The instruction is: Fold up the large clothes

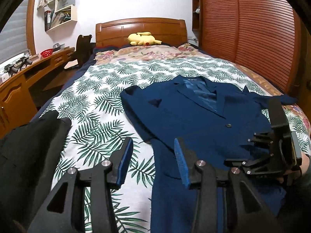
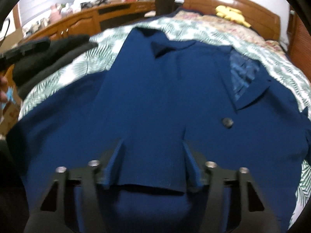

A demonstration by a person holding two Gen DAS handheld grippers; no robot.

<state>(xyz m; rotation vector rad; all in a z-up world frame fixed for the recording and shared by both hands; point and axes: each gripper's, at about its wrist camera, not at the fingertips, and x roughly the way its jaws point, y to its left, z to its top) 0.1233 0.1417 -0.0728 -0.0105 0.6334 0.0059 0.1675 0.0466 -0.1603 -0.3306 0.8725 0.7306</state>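
Open leaf-print bedspread point(image 1: 101, 89) left of blue jacket point(image 1: 194, 120) — dark garment point(image 1: 29, 145) at its edge

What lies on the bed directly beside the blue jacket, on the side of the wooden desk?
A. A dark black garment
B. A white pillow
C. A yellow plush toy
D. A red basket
A: the black garment lies on the leaf-print sheet next to the blue jacket; the yellow plush sits far off by the headboard.

My blazer point(image 1: 194, 120) is matt blue woven cloth with a shiny satin lining point(image 1: 204, 95); my tongs' pads point(image 1: 179, 161) are ribbed blue rubber, and the headboard point(image 1: 141, 29) is glossy wood.
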